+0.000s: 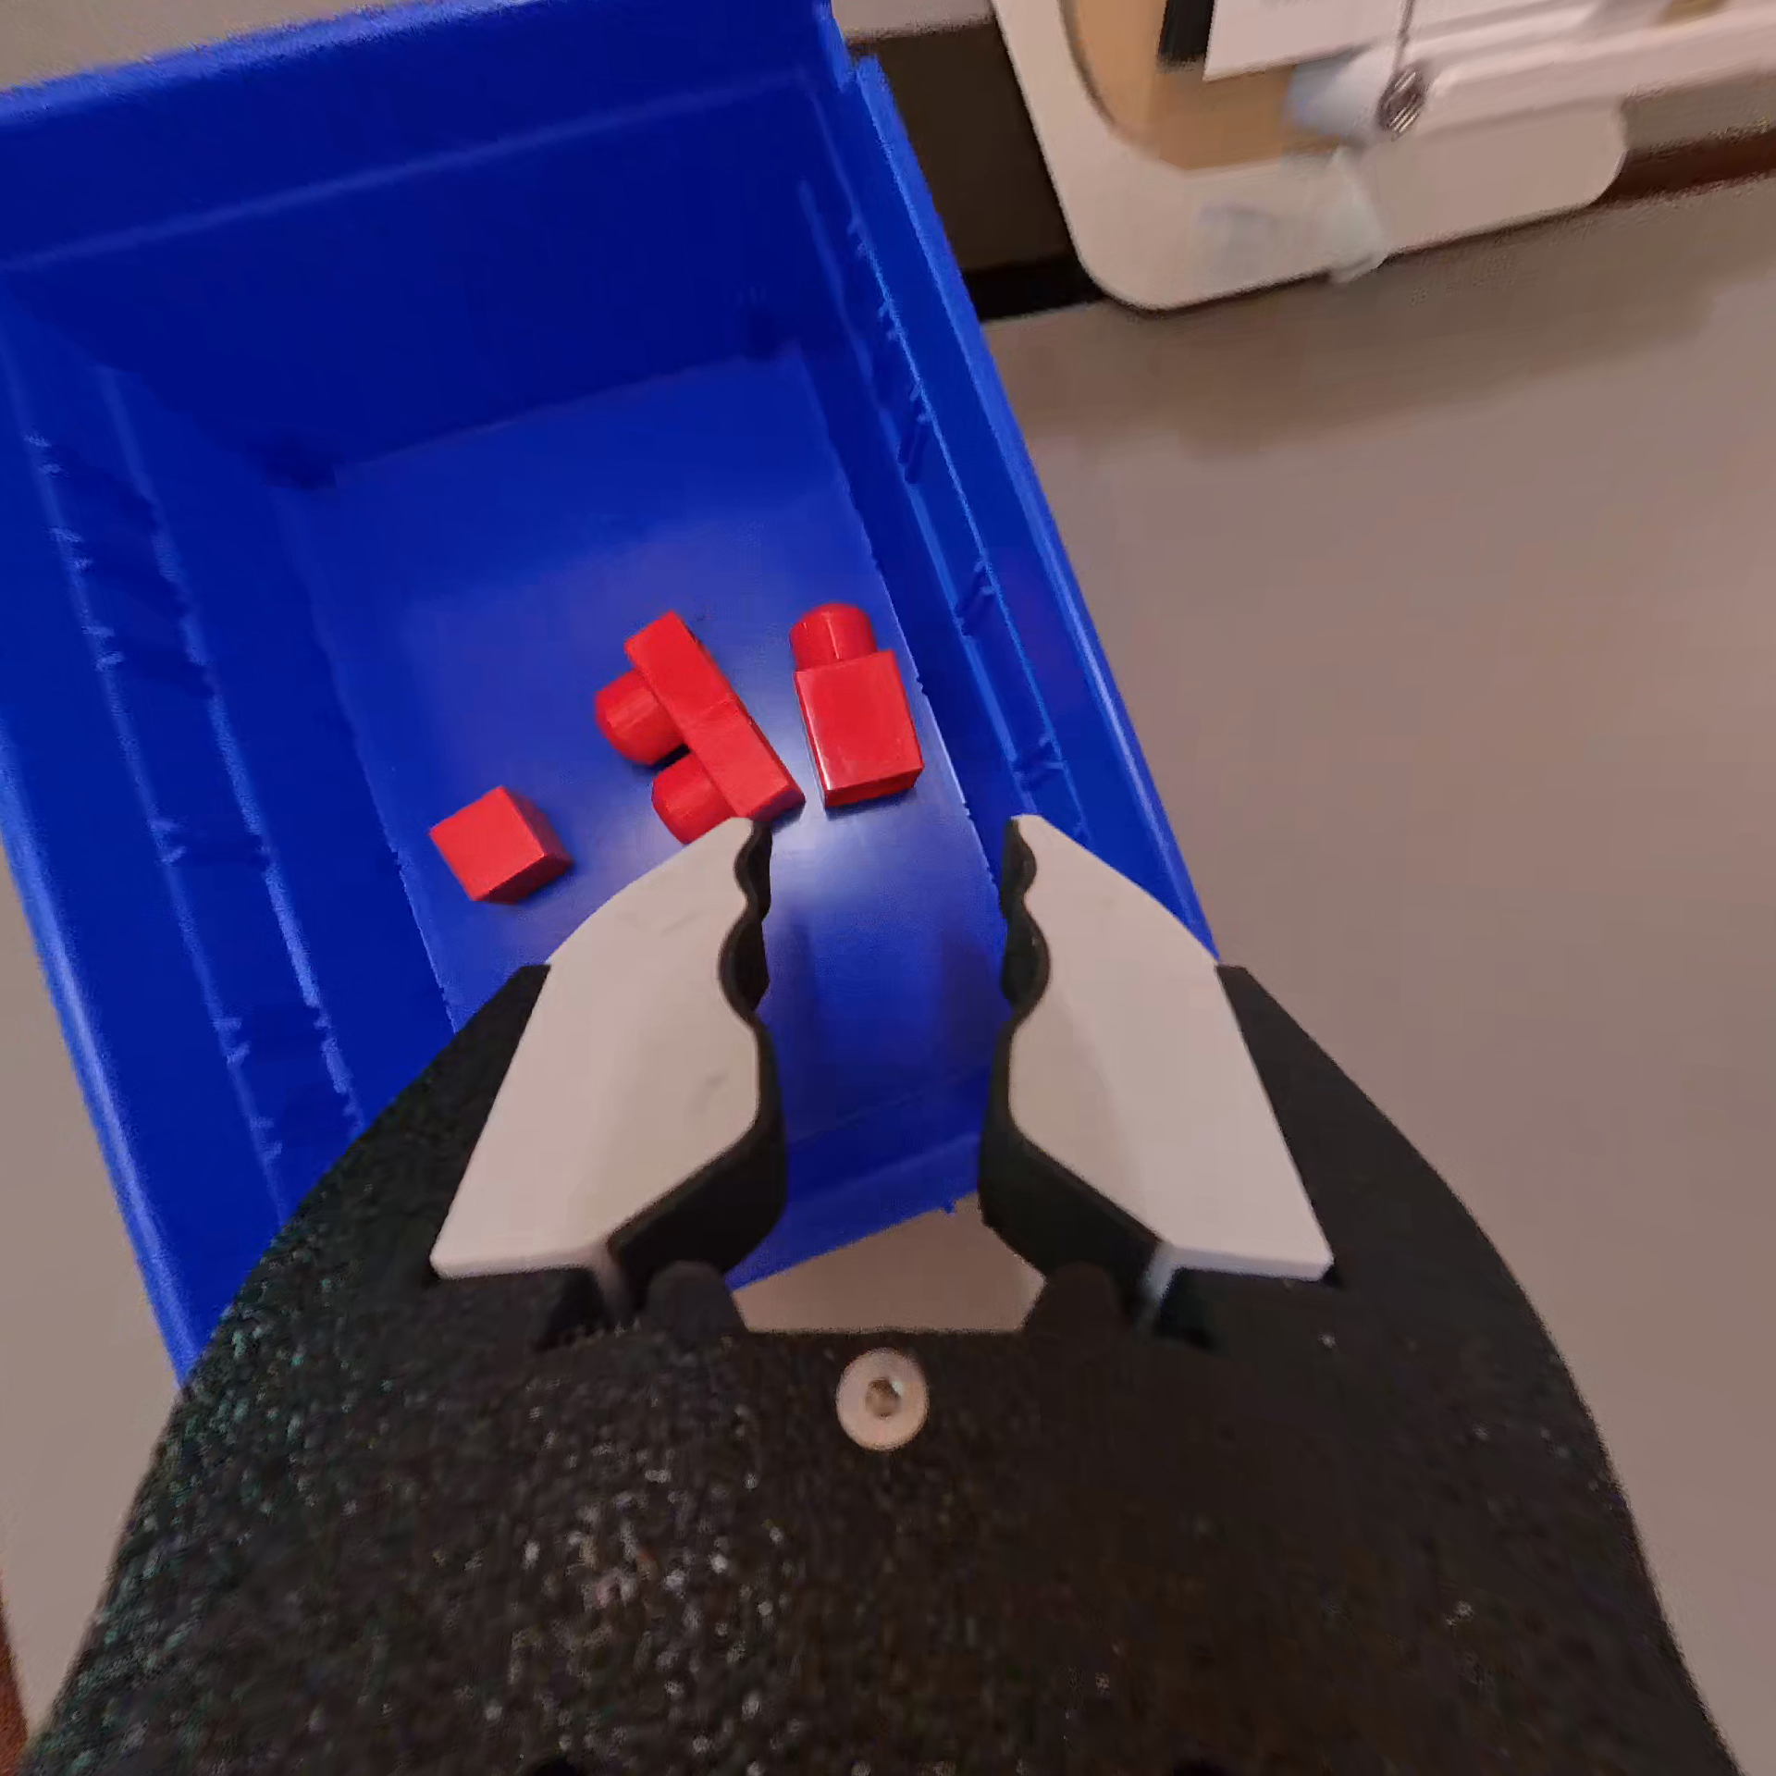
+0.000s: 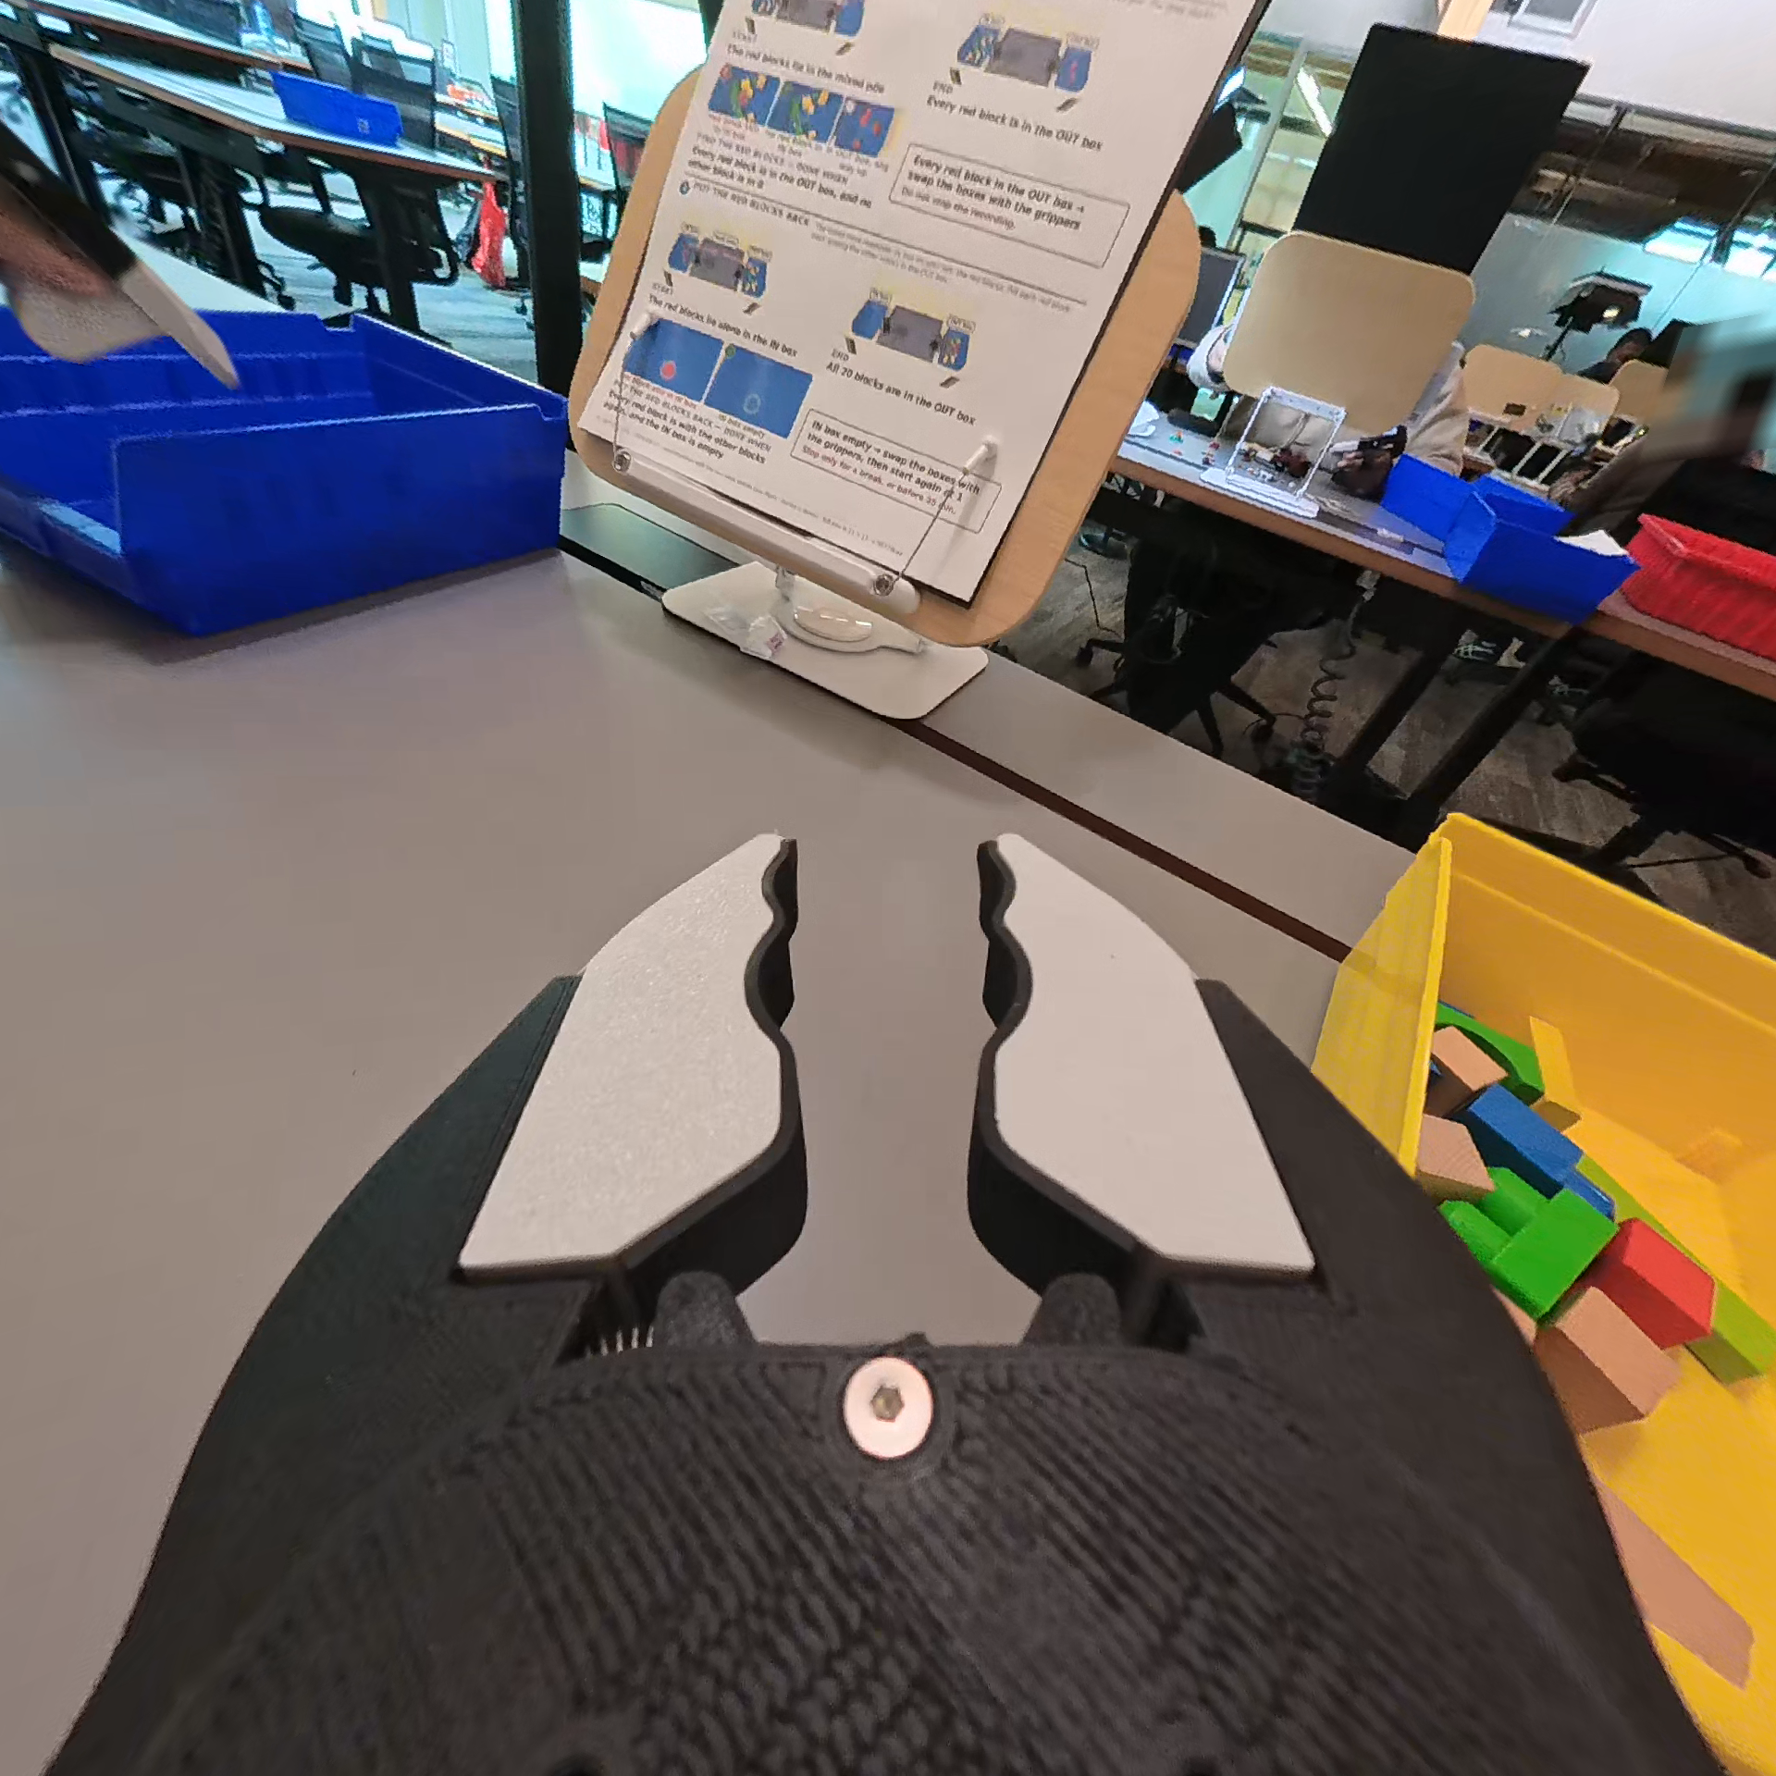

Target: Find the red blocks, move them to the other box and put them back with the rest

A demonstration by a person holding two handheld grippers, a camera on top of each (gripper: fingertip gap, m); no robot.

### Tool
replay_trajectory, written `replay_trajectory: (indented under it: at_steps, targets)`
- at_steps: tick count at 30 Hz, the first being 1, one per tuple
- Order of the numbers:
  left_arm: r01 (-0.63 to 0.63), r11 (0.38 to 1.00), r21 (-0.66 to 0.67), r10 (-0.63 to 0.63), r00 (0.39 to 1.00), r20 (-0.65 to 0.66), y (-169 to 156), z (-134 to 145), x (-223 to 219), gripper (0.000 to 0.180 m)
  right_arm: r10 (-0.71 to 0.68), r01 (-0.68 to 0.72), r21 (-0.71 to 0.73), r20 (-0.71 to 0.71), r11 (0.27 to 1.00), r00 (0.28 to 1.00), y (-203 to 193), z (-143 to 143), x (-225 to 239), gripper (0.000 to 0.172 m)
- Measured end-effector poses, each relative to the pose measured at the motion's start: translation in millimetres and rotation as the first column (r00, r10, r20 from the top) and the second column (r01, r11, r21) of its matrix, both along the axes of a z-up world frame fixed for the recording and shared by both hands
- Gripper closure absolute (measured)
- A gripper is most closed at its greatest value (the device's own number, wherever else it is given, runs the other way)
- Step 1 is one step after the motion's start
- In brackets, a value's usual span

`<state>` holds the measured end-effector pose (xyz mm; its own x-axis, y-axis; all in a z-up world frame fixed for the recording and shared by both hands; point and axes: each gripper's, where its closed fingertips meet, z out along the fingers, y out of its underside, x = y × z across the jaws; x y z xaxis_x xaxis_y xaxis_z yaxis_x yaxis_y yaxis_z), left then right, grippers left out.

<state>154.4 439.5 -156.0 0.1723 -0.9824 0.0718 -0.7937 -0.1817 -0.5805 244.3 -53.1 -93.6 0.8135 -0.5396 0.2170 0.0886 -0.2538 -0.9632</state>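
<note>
My left claw hangs over the blue box, jaws apart with nothing between them. On the box floor lie three red blocks: a small cube, a two-stud piece just beyond my left fingertip, and a one-stud piece beside the right wall. No other colours show in this box.

My right claw is also open and empty, held above the bare grey surface, well apart from both boxes. To its right sits the yellow box with the mixed pile: blue, green and tan blocks, and one red block among them.

I judge the task partway through. Which phase I cannot tell: either that last red one must still cross to the blue box, or it is the first one returned and three remain.
</note>
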Motion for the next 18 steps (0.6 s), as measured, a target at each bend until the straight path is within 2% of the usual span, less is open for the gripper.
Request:
replay_trajectory:
  at_steps: [8, 18]
  targets:
    - [0.021, 0.998, -0.053, -0.033, 0.968, -0.250, 2.7, -46.0, 33.1, 0.132, 0.004, -0.004, 0.004, -0.035, 1.000, 0.999, 1.3, -7.4, 5.4, 0.135]
    - [-0.029, 0.998, -0.049, 0.008, 0.925, -0.379, 9.3, -79.9, 35.9, 0.134, -0.010, 0.010, -0.008, -0.053, 1.000, 0.999, -6.0, -15.6, 10.1, 0.135]
